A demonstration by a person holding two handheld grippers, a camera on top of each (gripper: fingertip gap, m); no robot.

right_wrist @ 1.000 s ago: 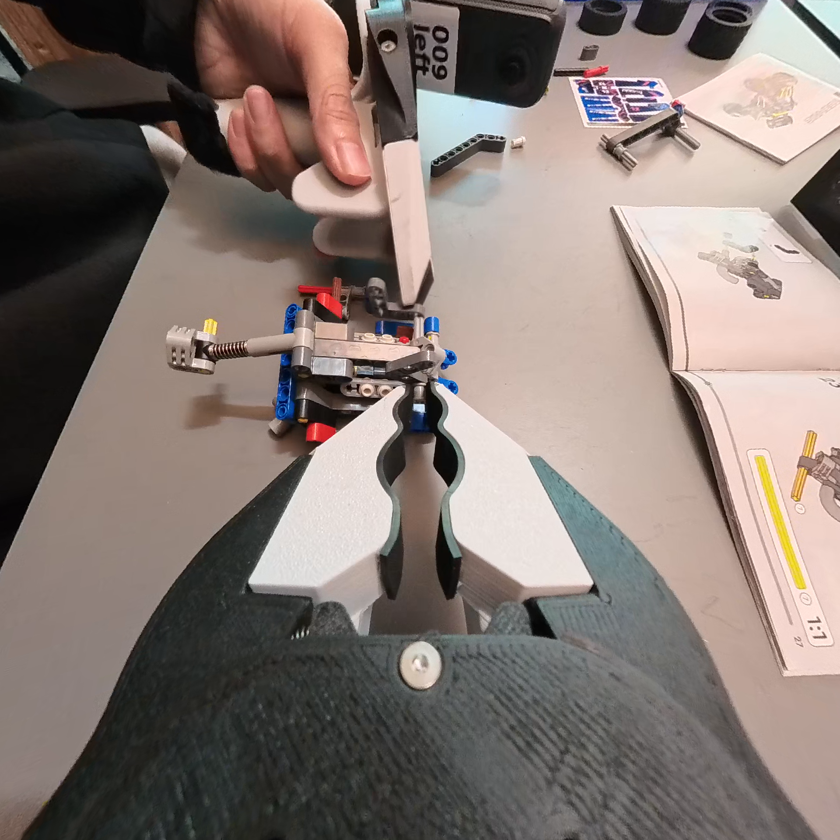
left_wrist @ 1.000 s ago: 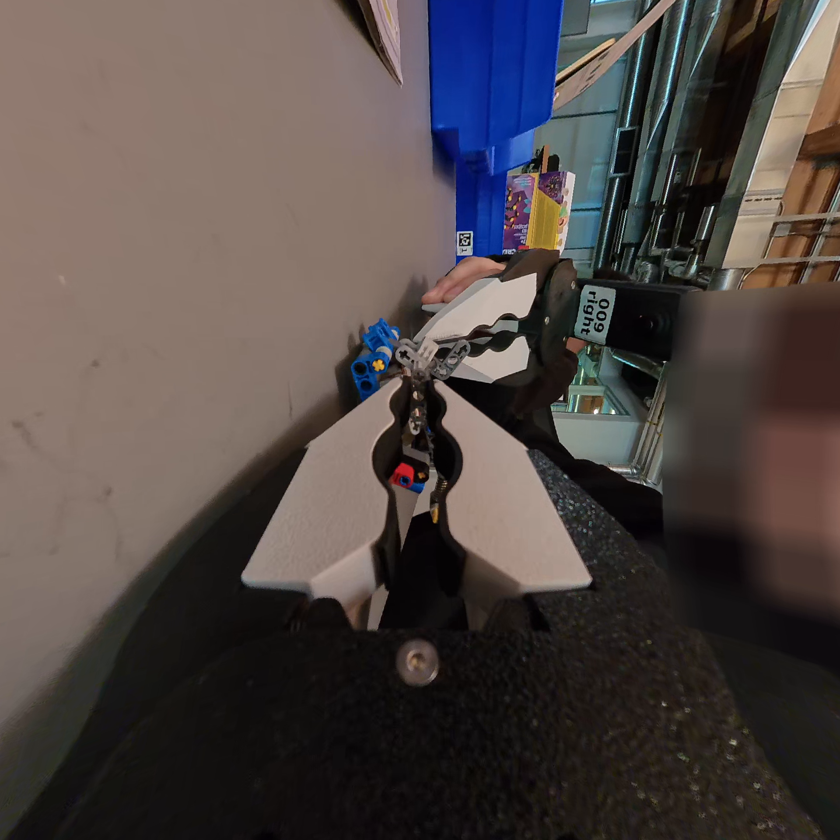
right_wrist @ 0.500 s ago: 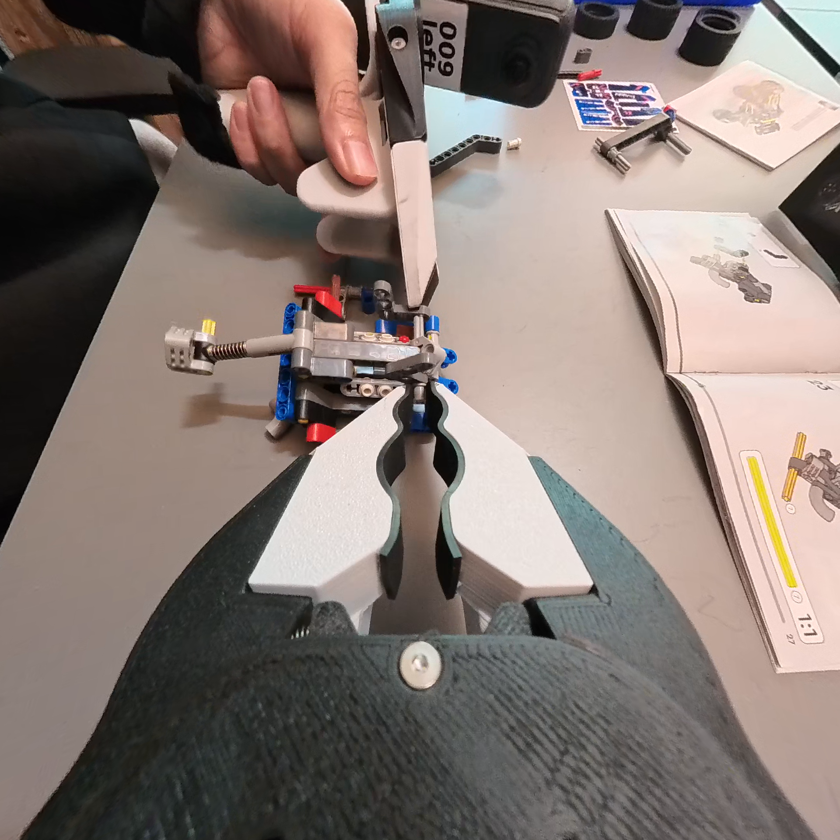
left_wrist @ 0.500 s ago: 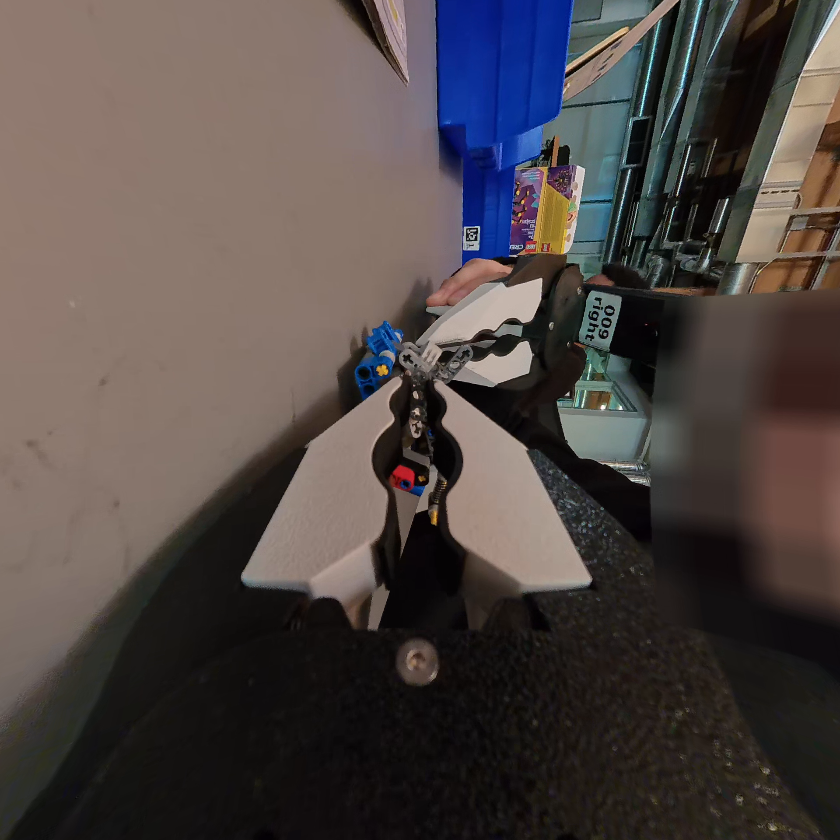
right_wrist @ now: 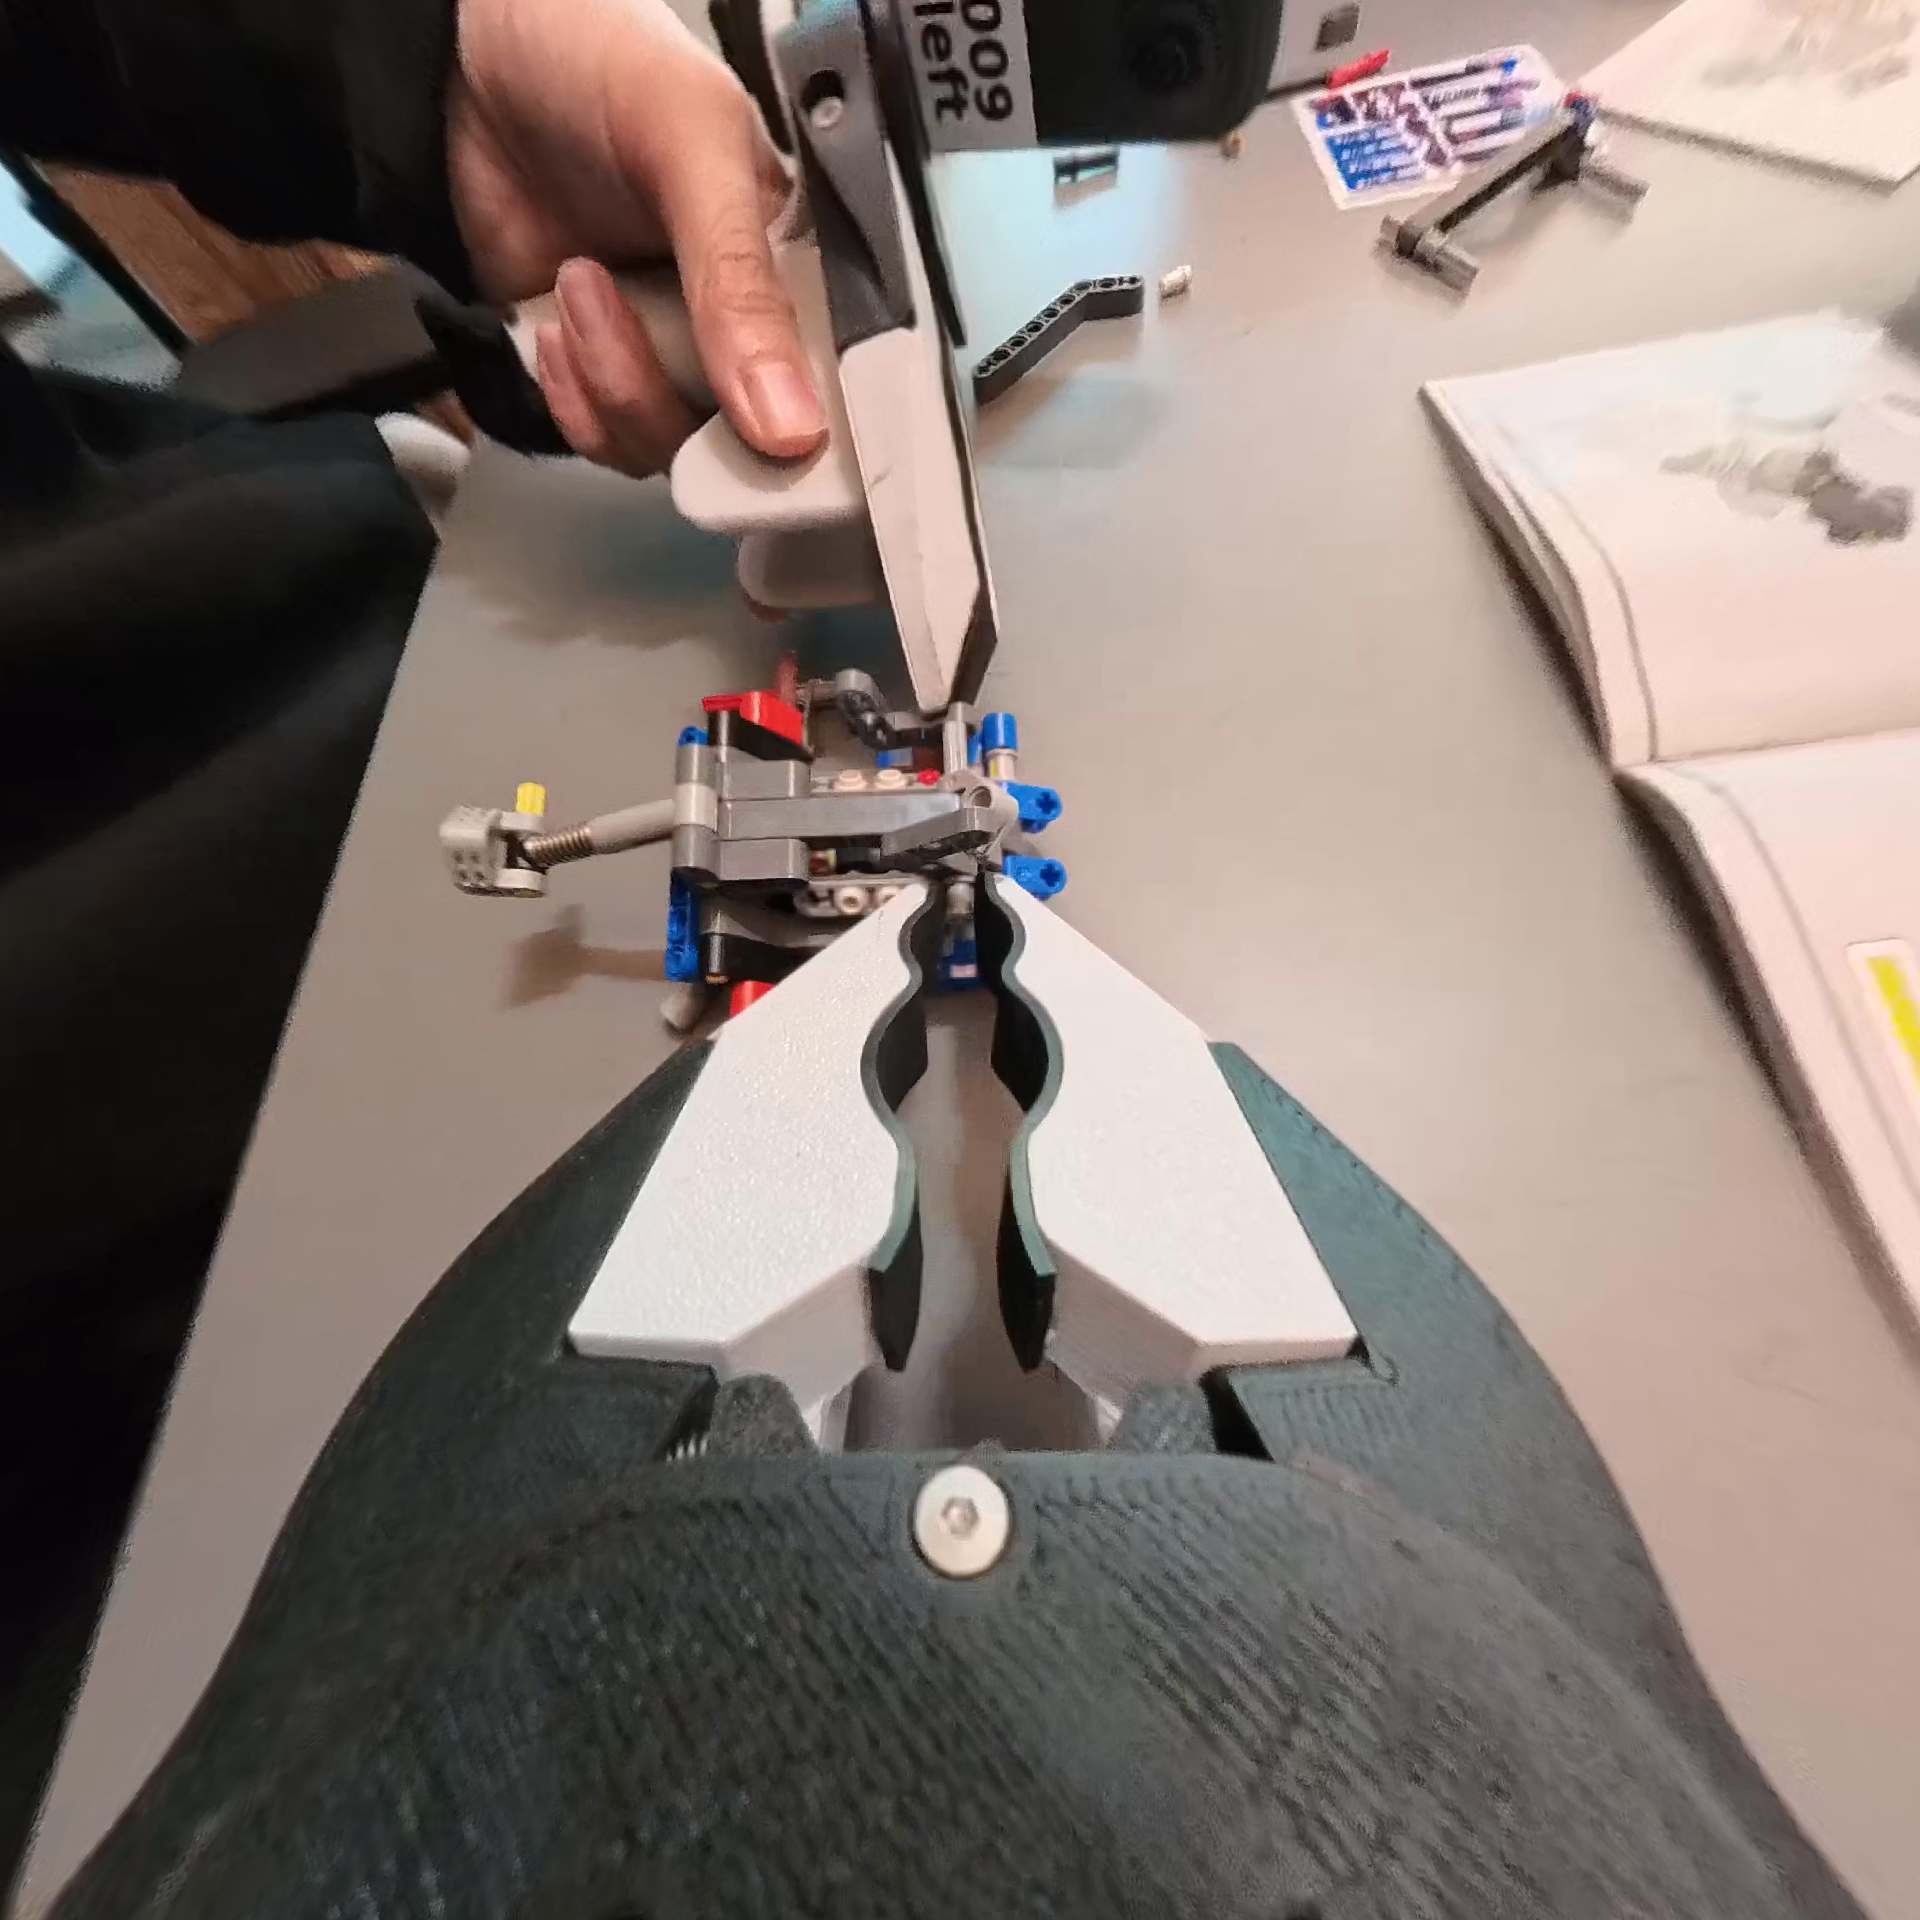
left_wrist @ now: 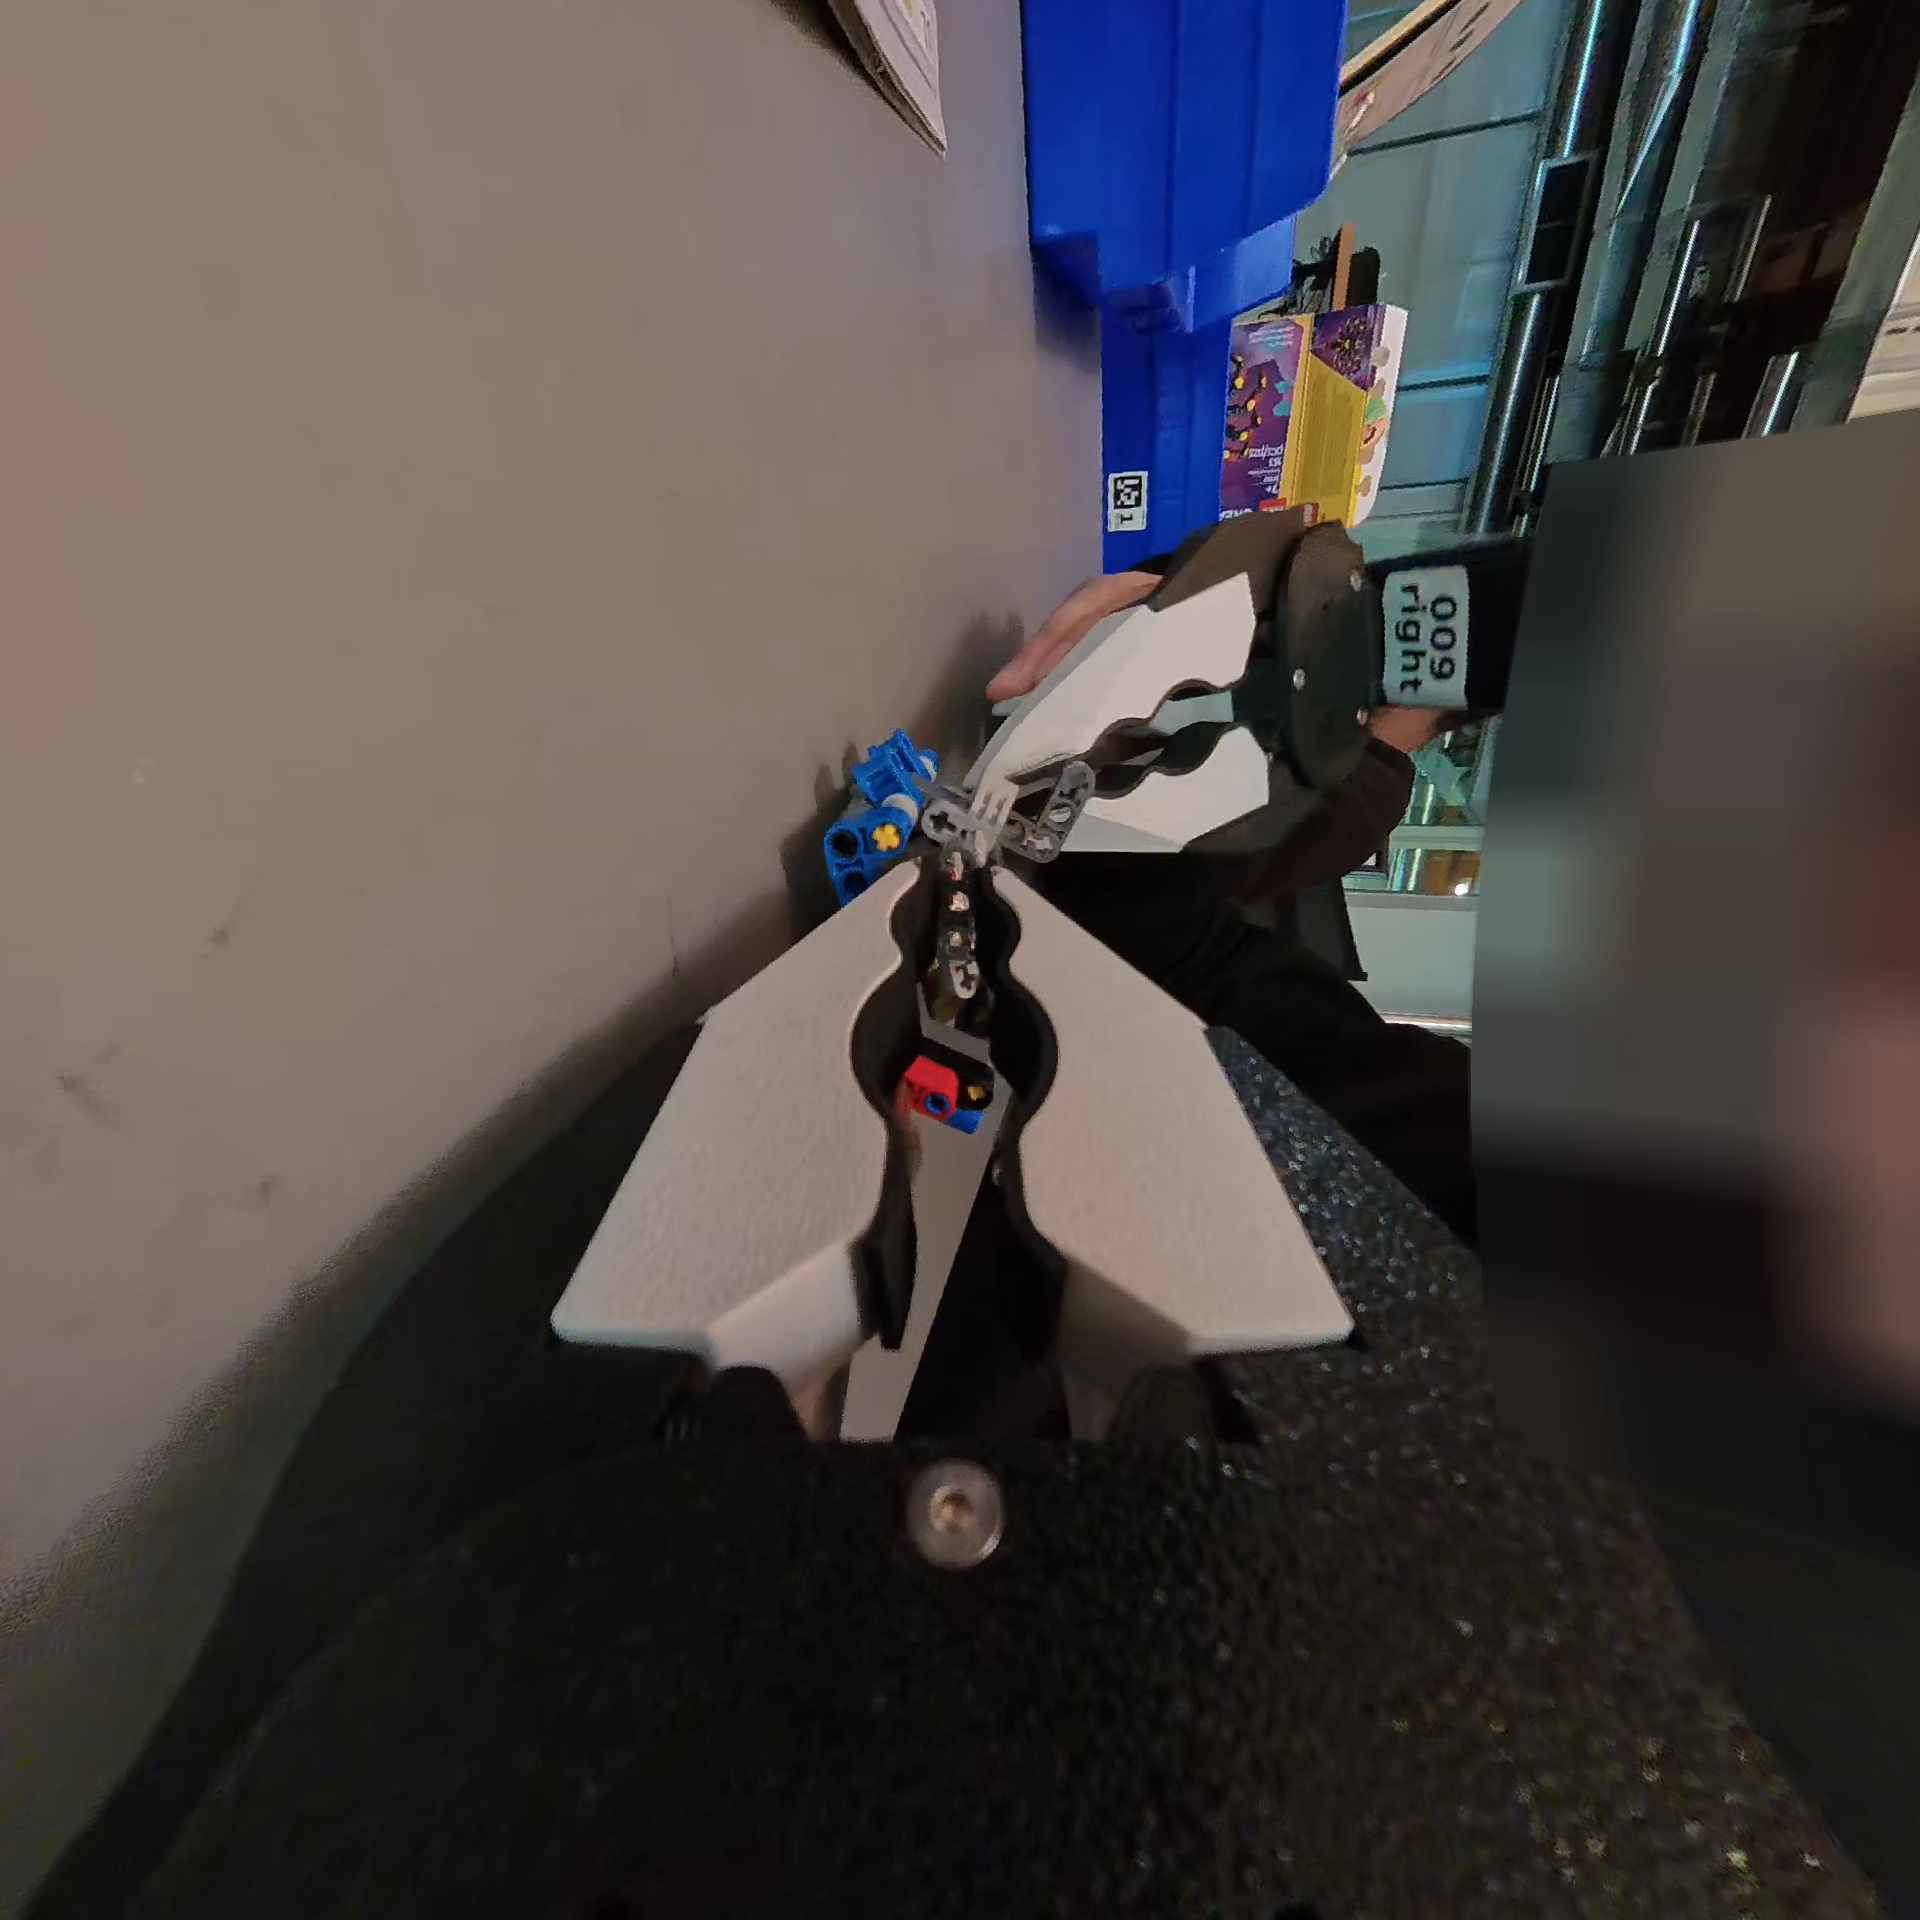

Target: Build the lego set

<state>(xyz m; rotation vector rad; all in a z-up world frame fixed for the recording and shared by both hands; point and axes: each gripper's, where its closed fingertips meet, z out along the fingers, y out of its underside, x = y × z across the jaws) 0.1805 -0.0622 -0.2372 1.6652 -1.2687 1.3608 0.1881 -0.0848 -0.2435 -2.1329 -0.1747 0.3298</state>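
Blurring softens the right wrist view, and the right gripper's fingertips cover the near edge of the brick-built model, so the exact part between them is hard to make out. They stand a narrow way apart with the pads closed on a small part at the model's near right end. The left gripper comes down from above, its fingertips together and clamped on a grey upright piece at the model's far right corner. The model rests on the grey table, its long axis running left to right, and a spring-wrapped rod sticks out leftward. Instruction booklets lie open at the right.
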